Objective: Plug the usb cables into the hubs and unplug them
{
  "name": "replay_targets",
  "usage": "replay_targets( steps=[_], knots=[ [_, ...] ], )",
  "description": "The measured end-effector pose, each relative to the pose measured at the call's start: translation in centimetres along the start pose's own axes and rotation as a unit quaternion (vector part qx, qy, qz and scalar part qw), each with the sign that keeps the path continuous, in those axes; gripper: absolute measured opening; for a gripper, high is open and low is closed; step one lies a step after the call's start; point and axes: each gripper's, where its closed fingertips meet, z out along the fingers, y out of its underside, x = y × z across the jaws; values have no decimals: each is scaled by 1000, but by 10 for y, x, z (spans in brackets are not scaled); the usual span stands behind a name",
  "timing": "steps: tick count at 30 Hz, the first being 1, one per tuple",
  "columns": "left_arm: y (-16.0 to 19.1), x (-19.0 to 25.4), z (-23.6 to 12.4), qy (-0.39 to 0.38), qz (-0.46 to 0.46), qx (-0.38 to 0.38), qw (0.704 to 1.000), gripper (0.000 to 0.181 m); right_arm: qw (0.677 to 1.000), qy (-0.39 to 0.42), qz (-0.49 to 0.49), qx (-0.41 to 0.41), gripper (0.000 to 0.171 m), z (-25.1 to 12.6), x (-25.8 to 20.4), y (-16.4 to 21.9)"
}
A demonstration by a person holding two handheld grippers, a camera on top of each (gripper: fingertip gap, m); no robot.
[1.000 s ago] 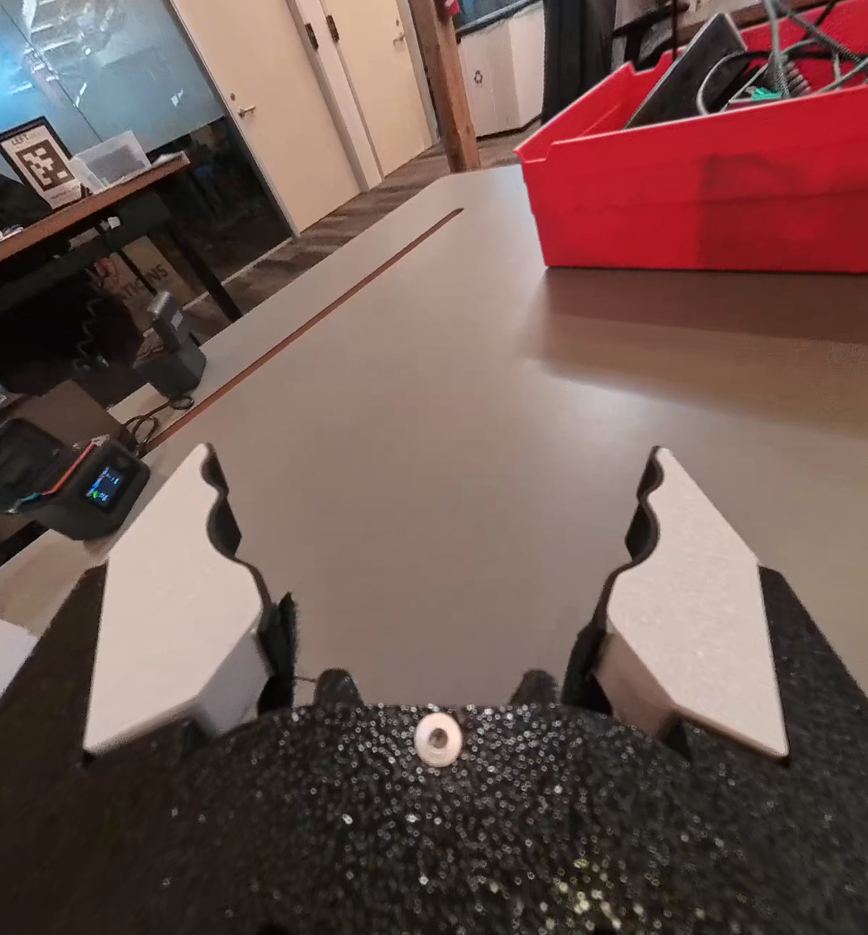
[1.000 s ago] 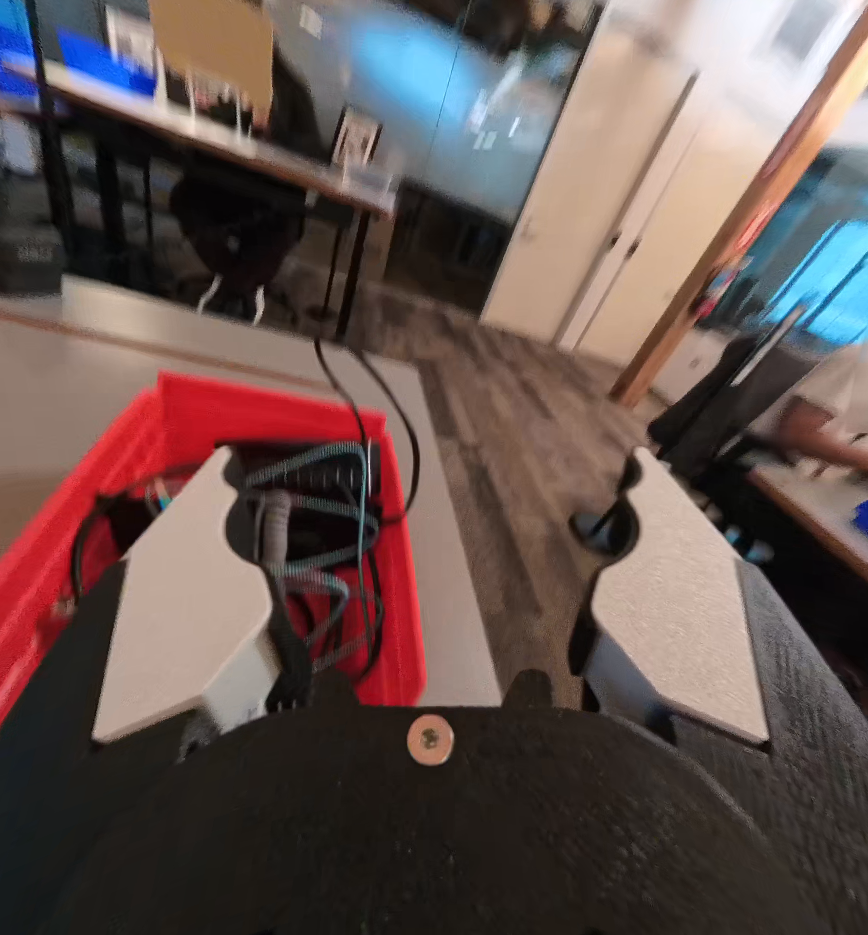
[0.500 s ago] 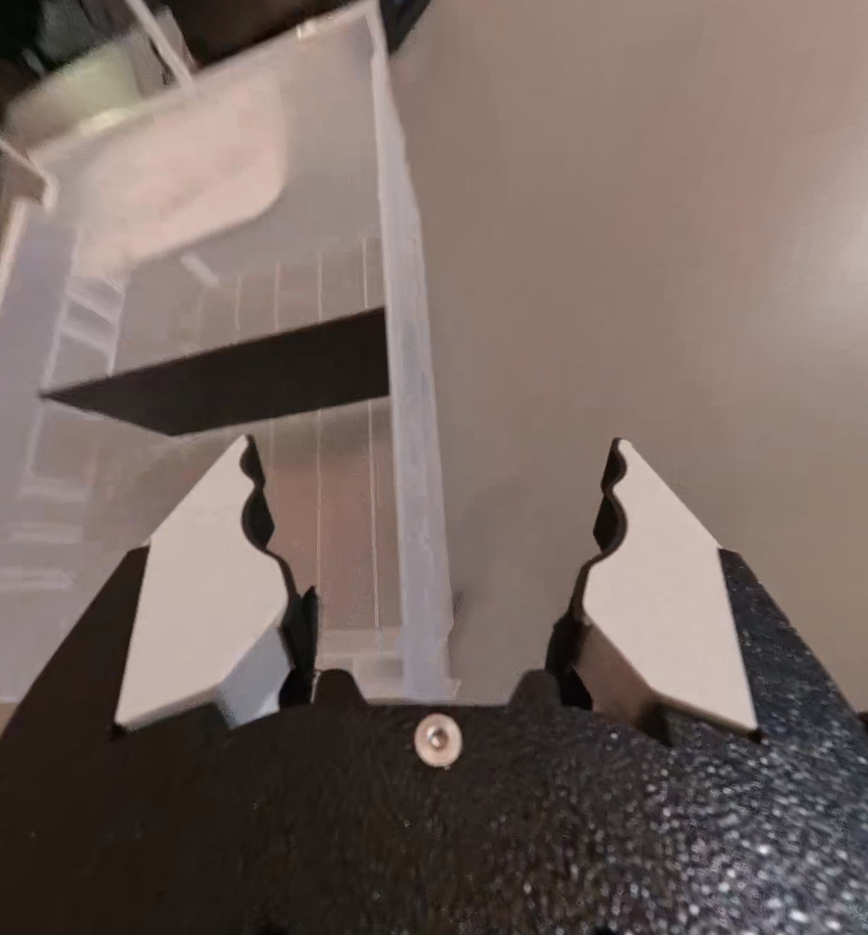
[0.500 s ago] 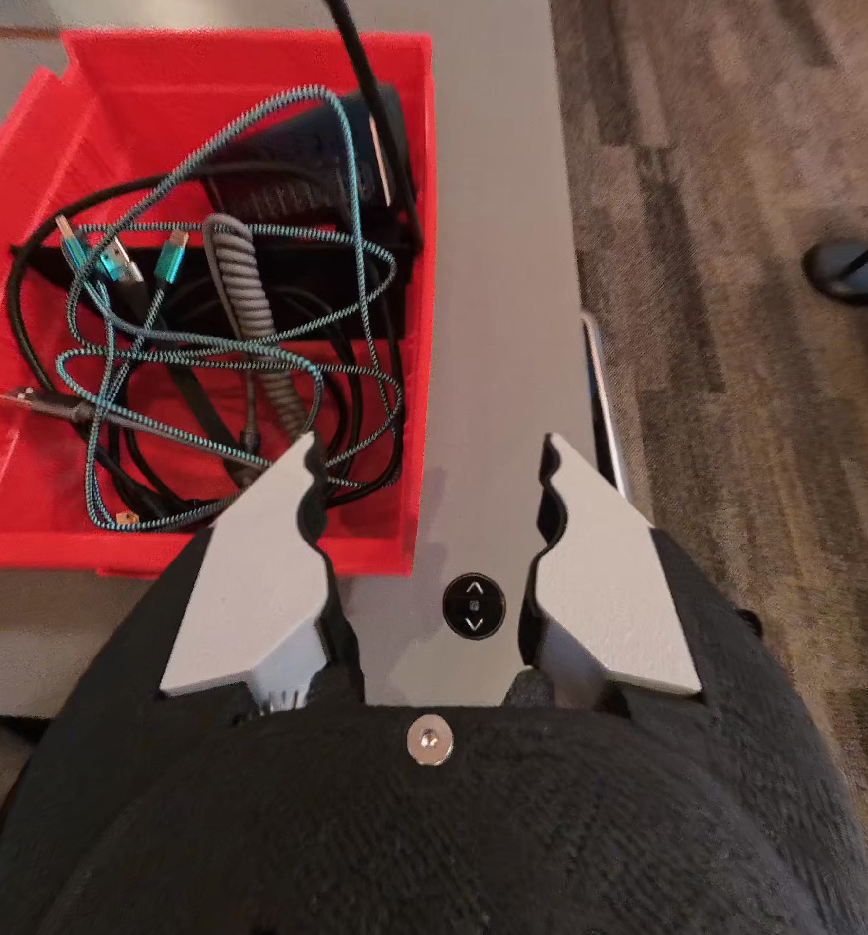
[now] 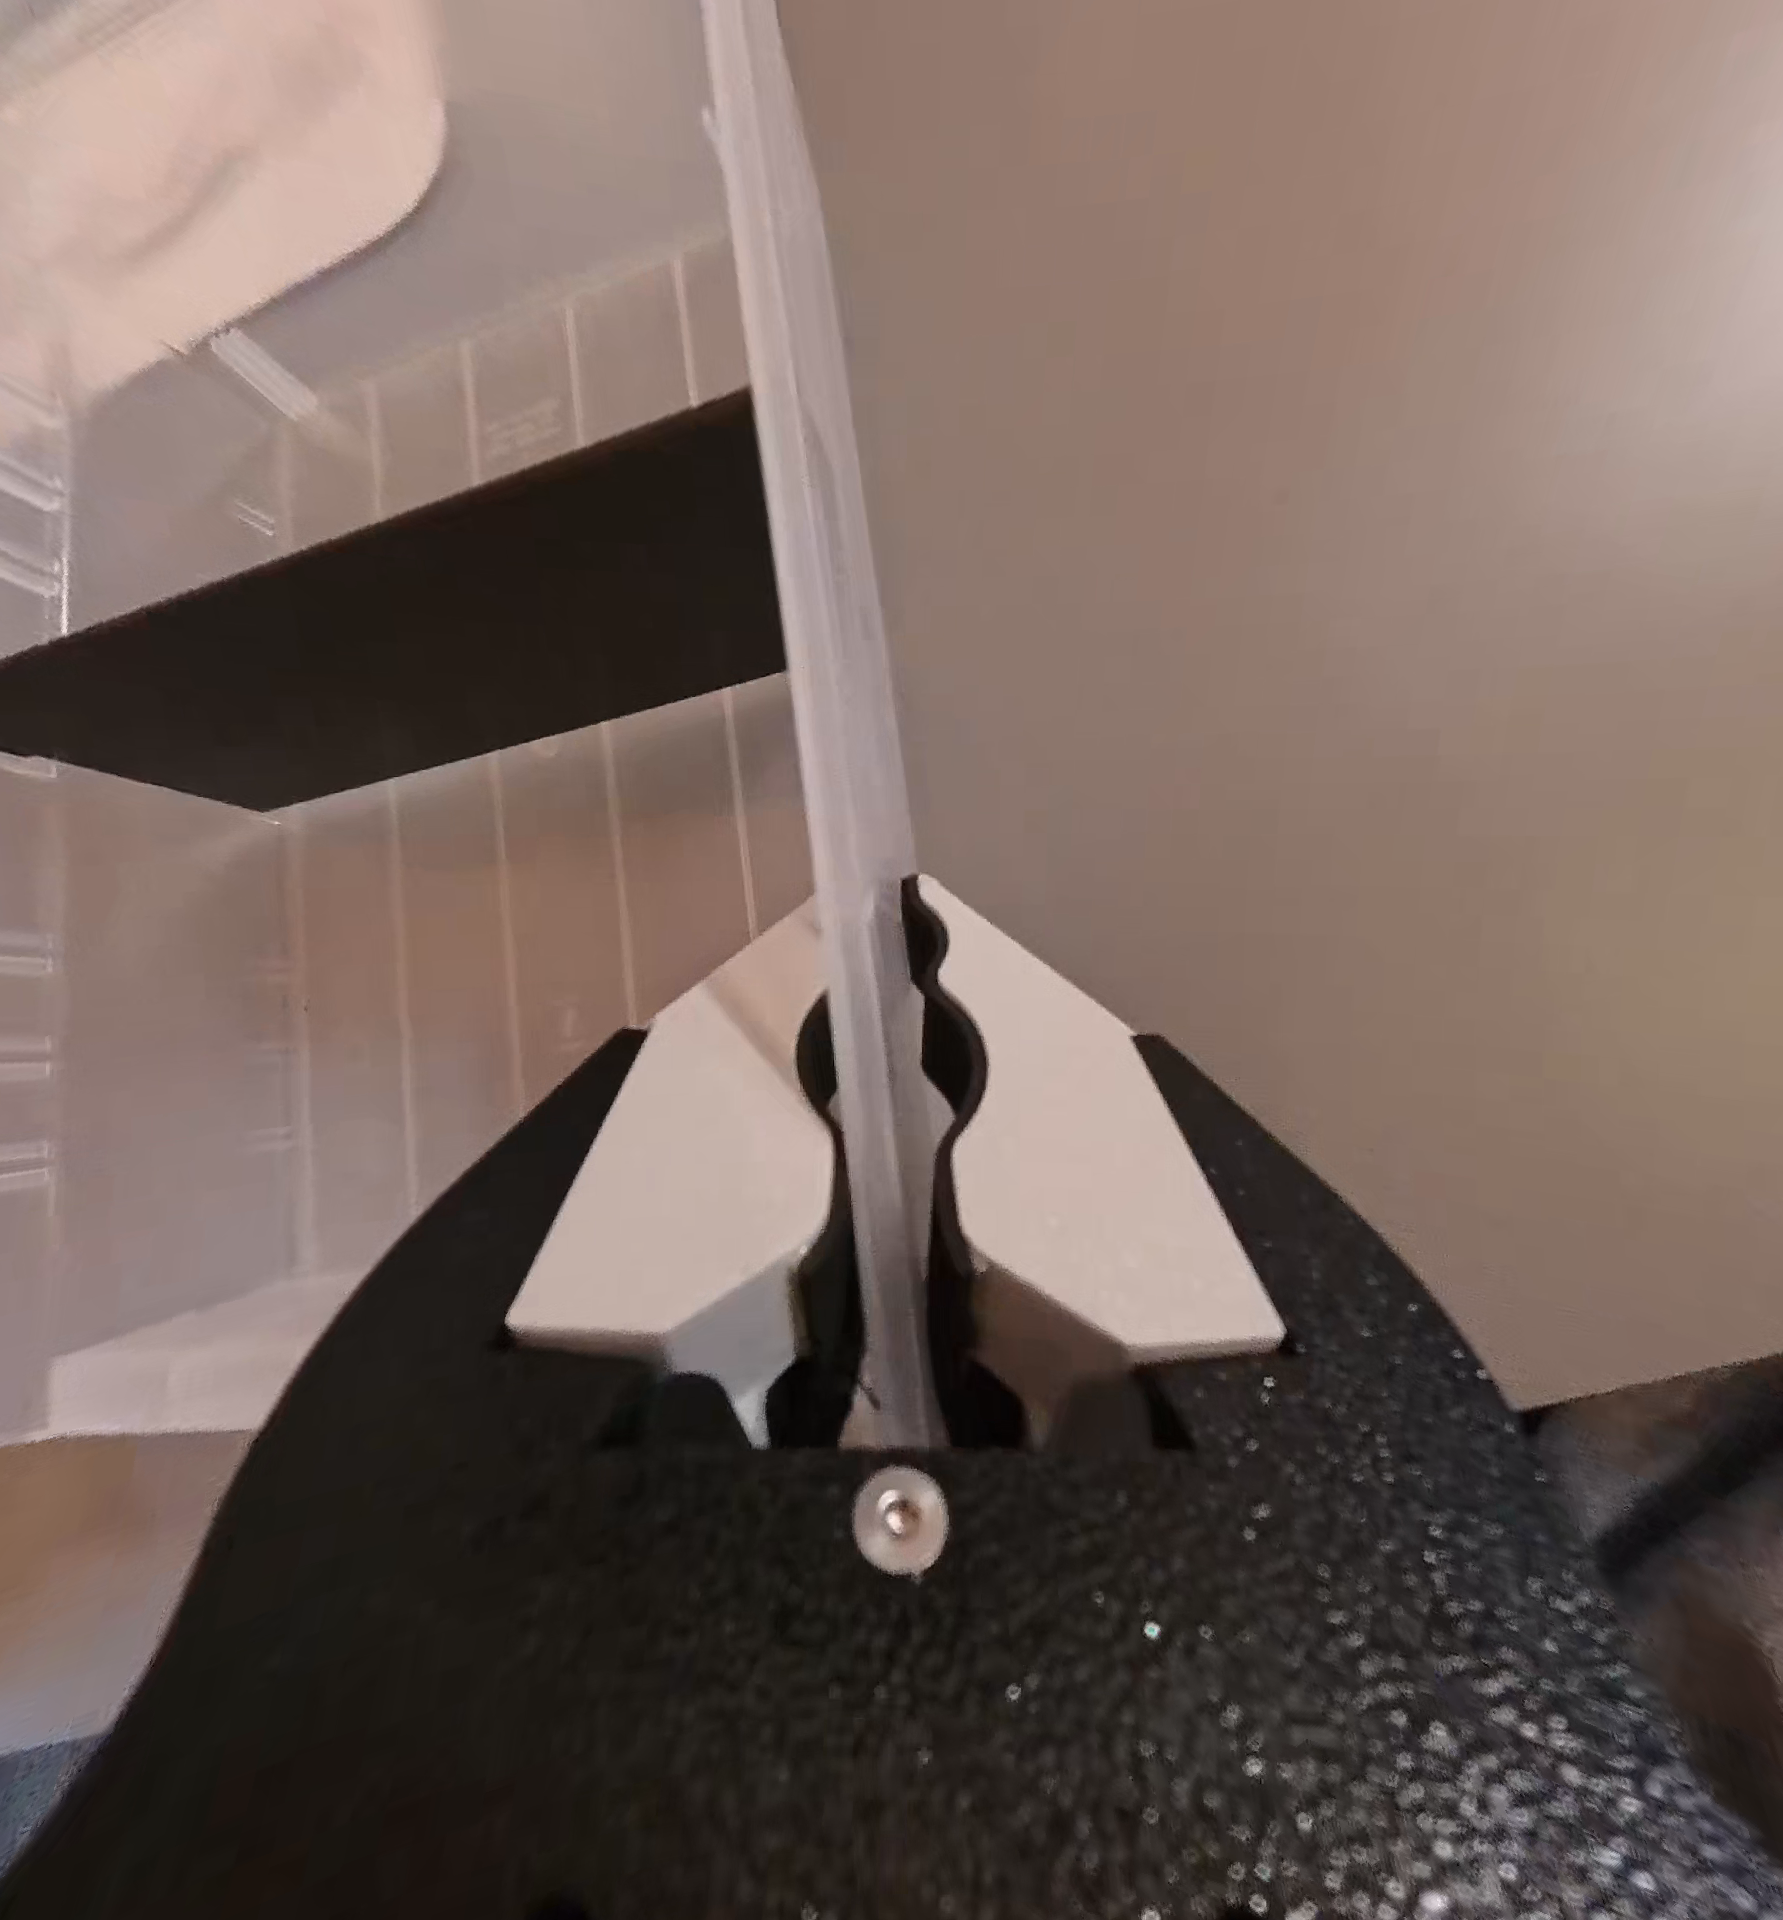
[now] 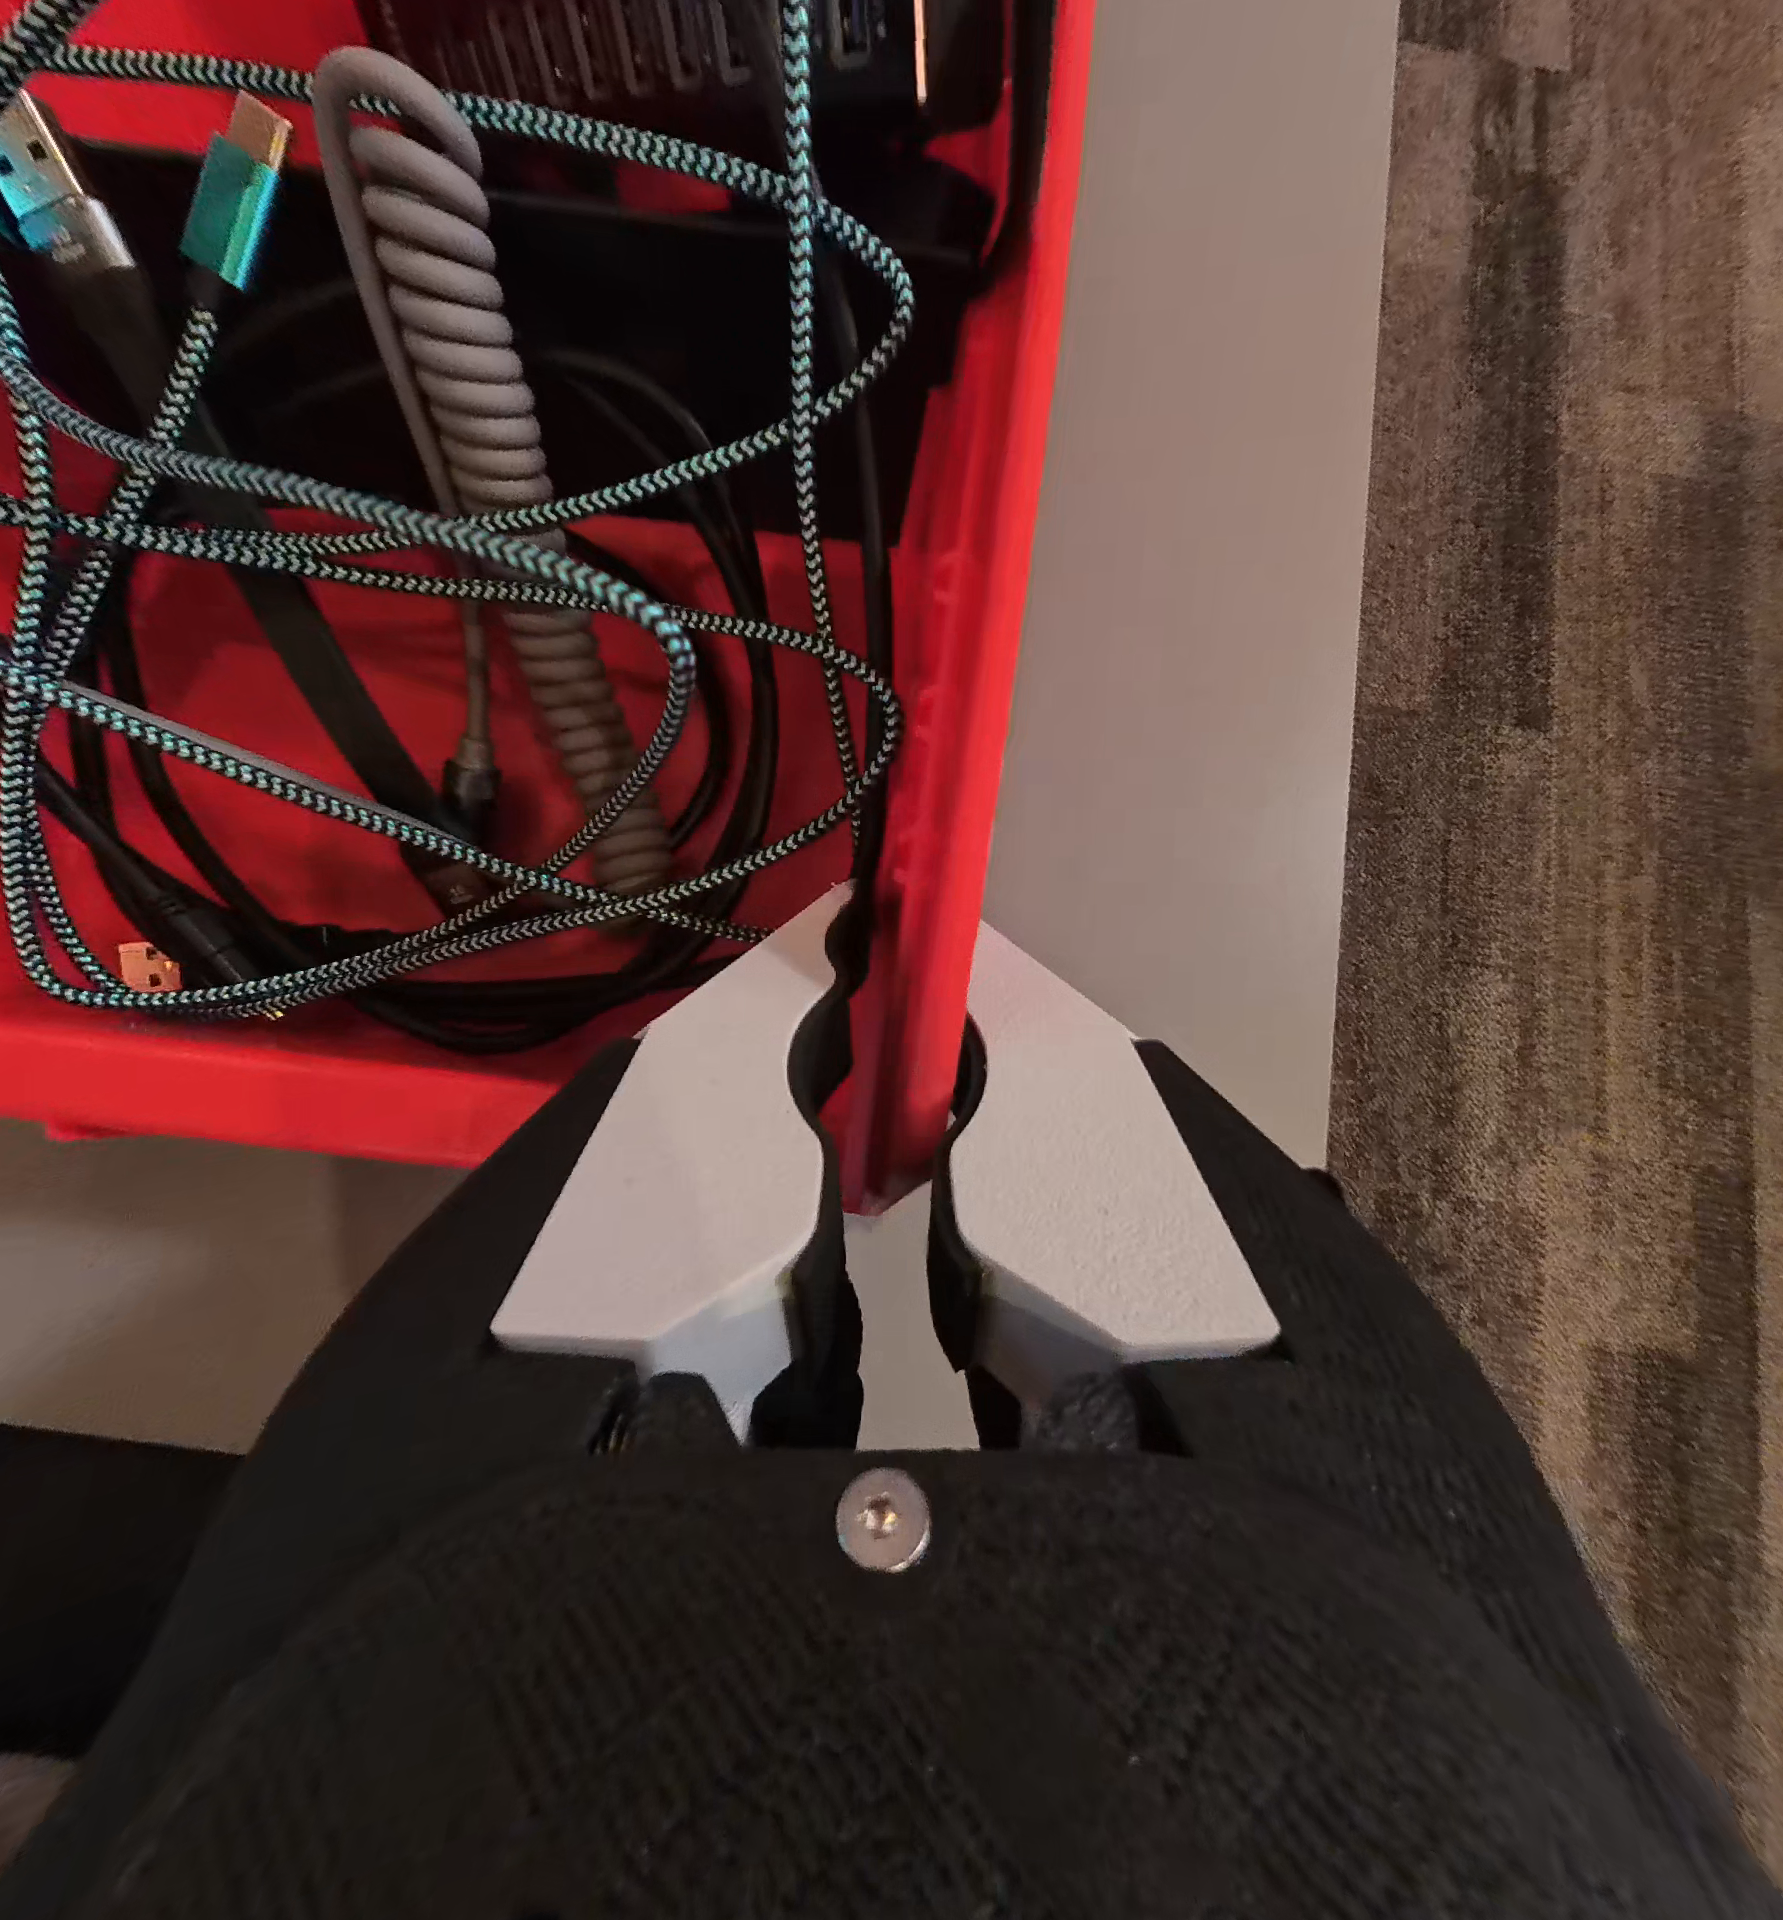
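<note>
The left gripper pinches the right wall of a clear plastic bin. The right gripper clamps the red bin by its right wall (near corner) — tangled usb cables lie inside, to its left, ahead.

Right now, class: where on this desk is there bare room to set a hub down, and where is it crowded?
Free: the bare tabletop right of the clear bin's wall, and the narrow strip between the red bin's wall and the desk edge. Crowded: inside the red bin, with tangled braided cables and a grey coiled cable.
</note>
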Motion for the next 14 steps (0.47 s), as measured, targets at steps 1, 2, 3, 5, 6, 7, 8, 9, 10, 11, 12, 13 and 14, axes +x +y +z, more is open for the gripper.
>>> replay_targets(
  steps=[1,2,3,5,6,7,8,9,10,11,12,13,14],
  knots=[
    [1,-1,-1,0,4,7,1000,1,1000,-2,-2,4,5,0,-1,-1],
    [2,-1,-4,0,7,13,1000,2,1000,-6,-5,6,5,1,-2,-2],
    [3,-1,-6,0,8,20,1000,2,1000,-9,-9,7,5,1,-4,-3],
    [2,-1,-14,0,3,40,999,2,1000,-13,-22,7,5,4,-9,-7],
    [1,-2,-19,1,-1,52,999,1,999,-16,-30,8,5,6,-13,-10],
    [0,-3,-24,1,-5,63,998,1,999,-21,-39,8,5,9,-19,-13],
    [-1,-4,-29,1,-7,71,997,2,998,-27,-49,10,5,12,-25,-17],
    [0,-6,-34,-2,-6,75,997,2,998,-32,-58,11,5,16,-32,-22],
    [0,-7,-38,-5,-5,76,997,2,997,-31,-64,11,5,20,-37,-27],
    [2,-8,-42,-9,-3,76,997,2,997,-29,-76,11,5,24,-43,-32],
    [3,-9,-46,-11,-2,77,997,2,996,-29,-86,10,6,28,-50,-37],
    [5,-10,-50,-11,-2,78,997,2,995,-31,-96,10,6,32,-57,-42],
    [7,-10,-53,-9,-1,80,997,2,994,-34,-106,11,6,36,-65,-46]
  ],
)
